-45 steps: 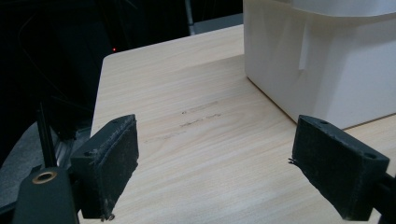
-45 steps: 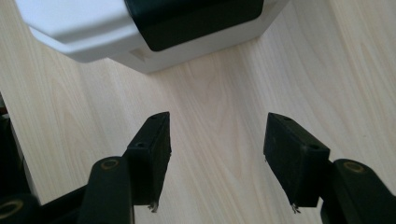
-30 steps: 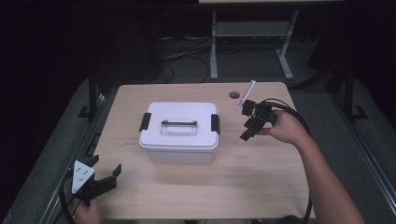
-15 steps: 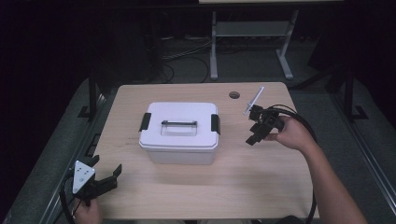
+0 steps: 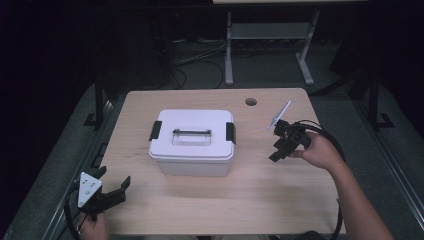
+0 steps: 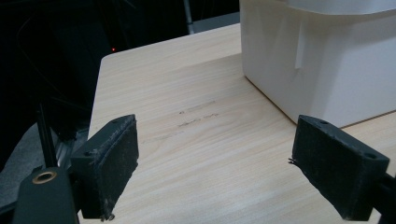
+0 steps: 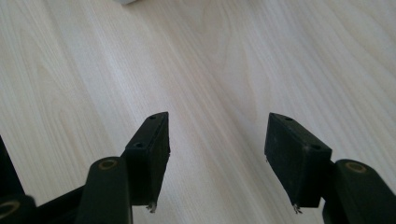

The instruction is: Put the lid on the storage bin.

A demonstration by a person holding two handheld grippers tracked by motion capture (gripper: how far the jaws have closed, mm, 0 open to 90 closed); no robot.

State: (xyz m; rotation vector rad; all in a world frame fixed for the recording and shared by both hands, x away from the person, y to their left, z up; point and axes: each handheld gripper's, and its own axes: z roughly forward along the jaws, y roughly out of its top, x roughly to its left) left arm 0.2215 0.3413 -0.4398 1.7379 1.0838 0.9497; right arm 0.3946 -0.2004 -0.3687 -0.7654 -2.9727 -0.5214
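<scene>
Pale wooden worktop [image 5: 210,200] before a dark room. At left, the left gripper [image 5: 112,192] rested near the edge, fingers [image 6: 109,163] apart and empty. At centre stood the white plastic lidded box with black latches [image 5: 192,142]. At right, the right gripper [image 5: 281,147] had sunk beside it, fingers [image 7: 152,149] apart, probably nearing a latch.

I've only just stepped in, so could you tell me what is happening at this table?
A person sits at a wooden table with a two-jaw gripper in each hand. A white lidded box with black side latches and a top handle stands in the middle, lid on. The left gripper rests near the table's front left corner, jaws open and pointing toward the box. The right gripper hovers to the right of the box, jaws open over bare wood. Neither holds anything; the box is untouched.
</scene>
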